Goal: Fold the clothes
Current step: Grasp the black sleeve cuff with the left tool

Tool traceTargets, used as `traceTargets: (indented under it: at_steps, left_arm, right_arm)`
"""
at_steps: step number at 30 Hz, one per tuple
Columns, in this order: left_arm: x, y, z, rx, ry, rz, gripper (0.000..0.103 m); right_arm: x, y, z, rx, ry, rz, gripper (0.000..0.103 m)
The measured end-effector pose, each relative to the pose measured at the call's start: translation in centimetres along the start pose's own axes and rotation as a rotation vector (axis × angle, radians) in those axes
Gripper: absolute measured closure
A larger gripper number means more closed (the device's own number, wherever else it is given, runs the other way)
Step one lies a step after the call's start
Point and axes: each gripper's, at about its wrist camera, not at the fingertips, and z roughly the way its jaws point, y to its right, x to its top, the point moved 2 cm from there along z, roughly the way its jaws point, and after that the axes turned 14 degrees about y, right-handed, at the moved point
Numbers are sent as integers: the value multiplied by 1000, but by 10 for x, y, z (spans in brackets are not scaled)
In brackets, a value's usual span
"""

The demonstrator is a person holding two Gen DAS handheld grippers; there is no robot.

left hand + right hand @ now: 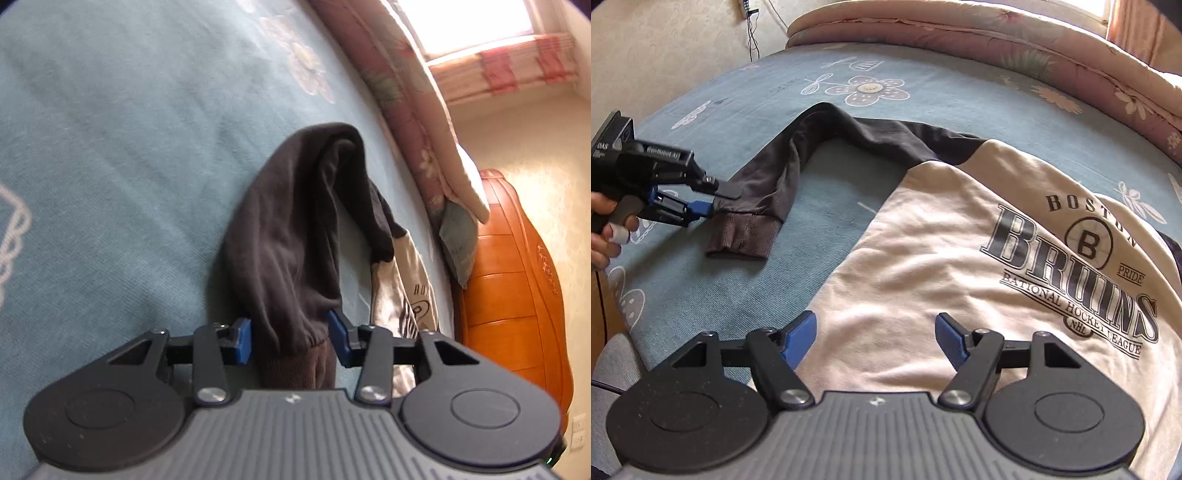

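Left hand-held gripper (291,338) pinching sleeve (291,236)

Left gripper (290,338) tilted somewhat downward, blue pads (243,341) set either side of a dark sleeve (291,236) just above its ribbed cuff, apparently pressing its sides. Seen from the right wrist view, same left gripper (714,201) reaching in from the left edge, gripped by a hand (605,229) with fingers curled round the handle. Right gripper (875,338) pitched steeply downward, jaws spread wide, pads clear of the cream cloth below, nothing between them.
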Motion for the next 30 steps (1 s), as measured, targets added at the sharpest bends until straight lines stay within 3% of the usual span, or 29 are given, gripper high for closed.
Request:
traceTargets:
  at_steps: [1,2,11,18,23,30]
  left_arm:
    - [2,-4,4,-3,-1,-21,72]
    - [3,-9,8,23,-2,-22,94]
    - [1,-10,7,39,25,-22,94]
    - [7,18,-6,136,66,169,98]
    - [38,31,-28,193,147,282,99]
    - [99,23,-42,362,206,399,99]
  right_arm:
    - [-1,1,1,-3,-4,6,22]
    - [-3,2,2,-5,-7,10,22]
    - [-8,0,4,-17,-16,4,22]
    - [-8,8,-1,-45,-9,10,22]
    - [-7,10,-4,-58,6,4,22]
    - [-2,10,-7,-72,27,-16,22]
